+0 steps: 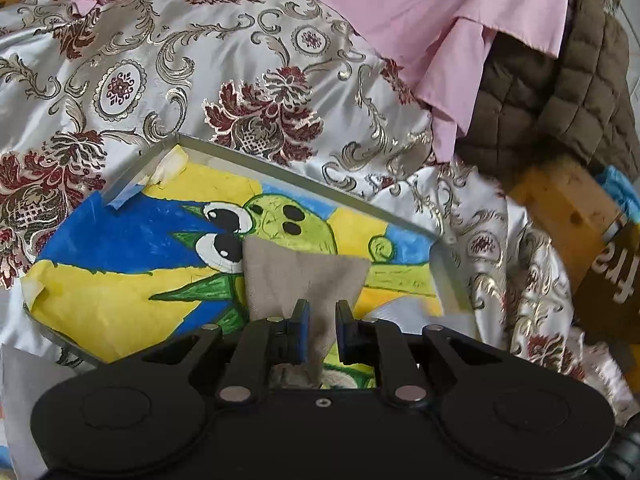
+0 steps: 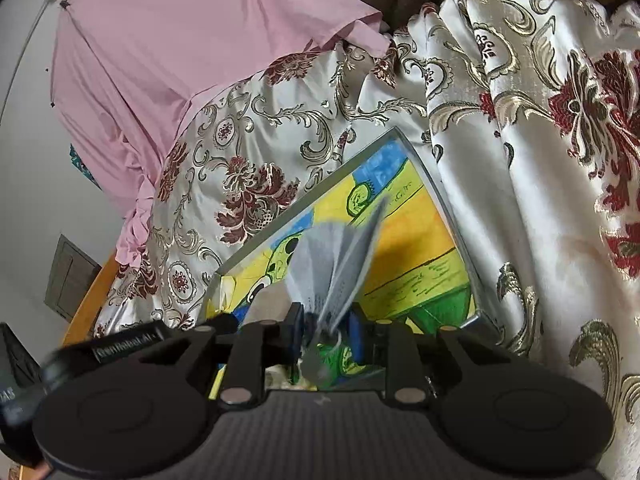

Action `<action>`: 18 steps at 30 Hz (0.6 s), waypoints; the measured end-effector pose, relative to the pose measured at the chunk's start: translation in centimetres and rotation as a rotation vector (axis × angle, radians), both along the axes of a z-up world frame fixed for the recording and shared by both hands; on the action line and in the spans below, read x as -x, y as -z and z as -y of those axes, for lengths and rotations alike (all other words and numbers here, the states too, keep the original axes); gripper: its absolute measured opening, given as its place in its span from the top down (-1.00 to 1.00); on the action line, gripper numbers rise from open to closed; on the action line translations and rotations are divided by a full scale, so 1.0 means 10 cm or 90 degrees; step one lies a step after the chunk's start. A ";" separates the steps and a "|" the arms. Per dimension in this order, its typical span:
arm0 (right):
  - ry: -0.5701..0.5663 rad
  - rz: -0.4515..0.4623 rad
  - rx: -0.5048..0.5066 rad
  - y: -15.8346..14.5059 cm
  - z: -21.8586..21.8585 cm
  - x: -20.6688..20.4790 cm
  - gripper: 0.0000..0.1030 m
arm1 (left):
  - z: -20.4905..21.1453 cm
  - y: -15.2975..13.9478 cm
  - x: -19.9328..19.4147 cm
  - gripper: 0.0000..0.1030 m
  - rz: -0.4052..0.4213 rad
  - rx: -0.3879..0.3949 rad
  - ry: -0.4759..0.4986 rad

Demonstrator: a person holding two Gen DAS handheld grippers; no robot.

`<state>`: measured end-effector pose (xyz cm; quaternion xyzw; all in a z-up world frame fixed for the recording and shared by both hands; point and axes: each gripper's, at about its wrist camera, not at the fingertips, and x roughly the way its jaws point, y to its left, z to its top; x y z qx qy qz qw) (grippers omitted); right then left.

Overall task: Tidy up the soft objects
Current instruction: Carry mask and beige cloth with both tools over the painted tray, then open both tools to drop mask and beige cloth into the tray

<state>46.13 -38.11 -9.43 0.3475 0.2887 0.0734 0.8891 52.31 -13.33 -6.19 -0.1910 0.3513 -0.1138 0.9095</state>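
Fingers of our left gripper [image 1: 319,307] stand narrow with a grey cloth [image 1: 308,276] between them; whether the blue pads [image 1: 305,320] press it we cannot tell. Our right gripper [image 2: 325,318] is likewise narrow around the blurred, fanned grey cloth [image 2: 340,256], grip unclear. The cloth hangs just over a drawing [image 1: 120,264] of a green cartoon creature, lying in a shallow metal tray [image 1: 280,162]. Around the tray lies a floral satin cover [image 1: 168,64], with a pink sheet [image 1: 420,12] above it. A brown quilted item [image 1: 560,92] sits at the right, partly under the sheet, near a cardboard box [image 1: 568,208] cut off at the edge.
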 end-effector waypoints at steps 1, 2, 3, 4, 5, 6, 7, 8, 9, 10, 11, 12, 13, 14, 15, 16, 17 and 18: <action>0.001 -0.002 0.000 0.01 0.01 0.00 0.45 | 0.01 0.01 0.01 0.74 -0.002 -0.003 0.000; 0.001 -0.003 -0.001 0.01 0.00 -0.01 0.44 | 0.02 0.01 0.01 0.74 -0.001 -0.005 0.001; 0.002 -0.003 0.001 0.01 0.00 -0.01 0.42 | 0.02 0.00 0.02 0.74 0.000 -0.008 0.003; 0.002 -0.003 0.007 0.00 -0.01 0.00 0.40 | 0.03 -0.01 0.04 0.72 0.003 -0.012 0.005; 0.003 -0.003 0.015 -0.01 -0.02 0.00 0.34 | 0.04 -0.02 0.06 0.68 0.007 -0.019 0.007; 0.004 -0.001 0.026 -0.03 -0.03 0.02 0.28 | 0.04 -0.04 0.07 0.67 0.010 -0.025 0.009; 0.005 0.000 0.035 -0.04 -0.04 0.04 0.25 | 0.04 -0.06 0.09 0.65 0.014 -0.031 0.011; 0.007 0.002 0.042 -0.06 -0.05 0.05 0.15 | 0.04 -0.08 0.12 0.61 0.016 -0.036 0.011; 0.007 0.006 0.047 -0.08 -0.05 0.06 0.01 | 0.03 -0.10 0.15 0.57 0.019 -0.038 0.011; 0.007 0.012 0.051 -0.11 -0.05 0.09 -0.04 | 0.02 -0.12 0.18 0.44 0.022 -0.038 0.009; 0.008 0.018 0.058 -0.16 -0.05 0.11 -0.14 | 0.00 -0.15 0.22 0.28 0.027 -0.039 0.006; 0.009 0.024 0.064 -0.19 -0.05 0.14 -0.23 | -0.03 -0.18 0.26 0.19 0.032 -0.038 0.000; 0.011 0.033 0.072 -0.24 -0.05 0.18 -0.29 | -0.06 -0.21 0.31 0.02 0.039 -0.035 -0.005; 0.012 0.041 0.078 -0.29 -0.05 0.22 -0.44 | -0.10 -0.25 0.37 -0.18 0.046 -0.030 -0.010; 0.013 0.051 0.084 -0.35 -0.05 0.27 -0.58 | -0.14 -0.28 0.42 -0.28 0.053 -0.026 -0.016; 0.013 0.060 0.087 -0.40 -0.04 0.32 -0.66 | -0.18 -0.32 0.49 -0.44 0.061 -0.023 -0.025; 0.015 0.070 0.089 -0.46 -0.04 0.38 -0.78 | -0.23 -0.38 0.55 -0.53 0.070 -0.022 -0.032; 0.017 0.082 0.091 -0.51 -0.04 0.44 -0.84 | -0.27 -0.43 0.62 -0.56 0.077 -0.020 -0.038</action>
